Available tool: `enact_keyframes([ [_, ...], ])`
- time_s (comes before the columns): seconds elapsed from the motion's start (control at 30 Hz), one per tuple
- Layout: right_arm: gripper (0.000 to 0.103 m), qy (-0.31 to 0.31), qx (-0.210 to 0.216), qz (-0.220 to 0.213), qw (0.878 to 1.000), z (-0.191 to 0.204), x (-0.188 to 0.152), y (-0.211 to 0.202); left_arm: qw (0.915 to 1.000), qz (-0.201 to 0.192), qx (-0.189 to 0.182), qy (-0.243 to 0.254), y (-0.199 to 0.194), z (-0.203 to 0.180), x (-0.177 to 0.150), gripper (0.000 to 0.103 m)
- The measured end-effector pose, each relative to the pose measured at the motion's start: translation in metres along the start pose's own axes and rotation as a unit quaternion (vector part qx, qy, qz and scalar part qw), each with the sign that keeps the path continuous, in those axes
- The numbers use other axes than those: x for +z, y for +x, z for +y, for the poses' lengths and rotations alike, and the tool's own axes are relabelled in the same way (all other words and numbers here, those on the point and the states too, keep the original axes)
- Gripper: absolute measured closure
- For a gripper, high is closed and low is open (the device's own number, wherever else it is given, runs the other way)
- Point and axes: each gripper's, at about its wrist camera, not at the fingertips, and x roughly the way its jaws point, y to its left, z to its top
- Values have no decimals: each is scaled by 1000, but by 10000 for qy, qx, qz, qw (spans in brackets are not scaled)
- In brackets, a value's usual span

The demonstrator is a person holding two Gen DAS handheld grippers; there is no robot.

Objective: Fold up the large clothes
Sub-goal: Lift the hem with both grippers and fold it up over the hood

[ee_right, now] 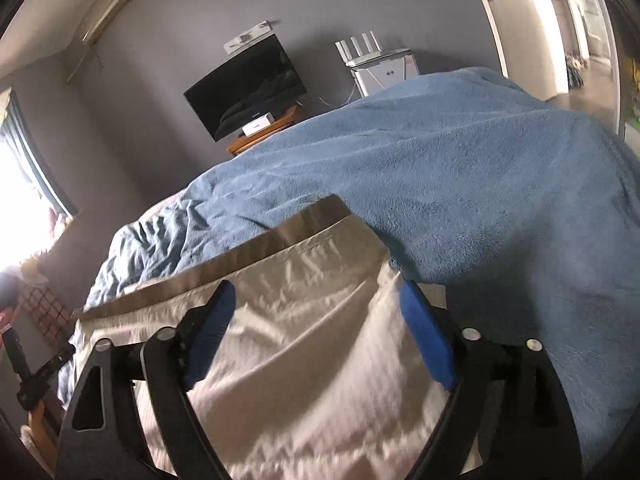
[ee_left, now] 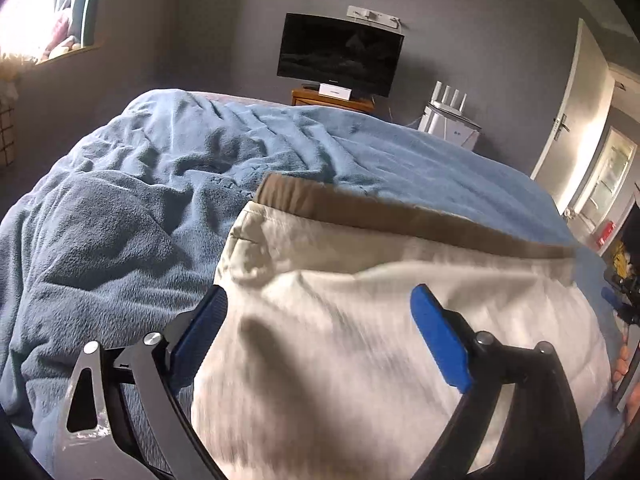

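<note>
- Your left claw [ee_left: 320, 336] is spread wide, pinching nothing; the cream garment [ee_left: 380, 320] lies on the bed's blue blanket [ee_left: 120, 220], under and between its fingers.
- Your right claw [ee_right: 316, 332] is equally spread, empty over the same garment [ee_right: 304, 344].
- Only the left view shows your hand [ee_left: 622, 364] at the right edge.

Blown-out window [ee_left: 28, 12] glare lights the dim room; cream garment [ee_left: 360, 340] motion-blurred; fisheye edges bend, corners vignette.

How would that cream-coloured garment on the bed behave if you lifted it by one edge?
The cream garment would probably flop and drape, since it already lies in soft creases on the blue blanket. It looks thin and slightly shiny, so it may slide between the pads. Its brown band looks flatter, perhaps a little firmer to grip.
</note>
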Motion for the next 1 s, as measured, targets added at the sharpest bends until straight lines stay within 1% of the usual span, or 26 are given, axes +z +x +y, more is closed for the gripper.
enact_keyframes([
  [0.07, 15, -193, -79, 16, 9998, 7, -5, -11, 10000, -16, 3, 85, -9, -5, -5, 9],
  [0.23, 12, -711, -188, 129, 9972, 27, -23, -35, 9996, 98, -216, 128, -31, -17, -21, 8],
  [0.3, 11, -1001, -255, 182, 9945, 38, -34, -45, 9992, 150, -306, 189, -40, -24, -30, 8],
  [0.47, 9, -1627, -346, 371, 9854, 58, -69, -63, 9978, 301, -391, 434, -57, -42, -52, 8],
  [0.57, 9, -1932, -385, 563, 9788, 66, -91, -70, 9965, 384, -438, 606, -66, -53, -65, 7],
  [0.63, 9, -2095, -437, 704, 9743, 68, -106, -75, 9949, 493, -443, 763, -70, -60, -78, 7],
  [0.77, 8, -2223, -443, 903, 9698, 66, -129, -82, 9908, 765, -543, 979, -70, -72, -106, 7],
  [0.87, 8, -2306, -525, 990, 9666, 67, -139, -79, 9850, 1086, -450, 1266, -56, -85, -125, 7],
  [0.9, 8, -2329, -530, 1037, 9655, 67, -140, -75, 9821, 1152, -318, 1457, -49, -91, -130, 7],
  [0.93, 8, -2341, -537, 1076, 9647, 67, -140, -72, 9800, 1153, -195, 1612, -46, -94, -132, 7],
  [1.0, 8, -2384, -589, 1221, 9617, 66, -145, -60, 9785, 1063, -133, 1761, -42, -99, -134, 7],
])
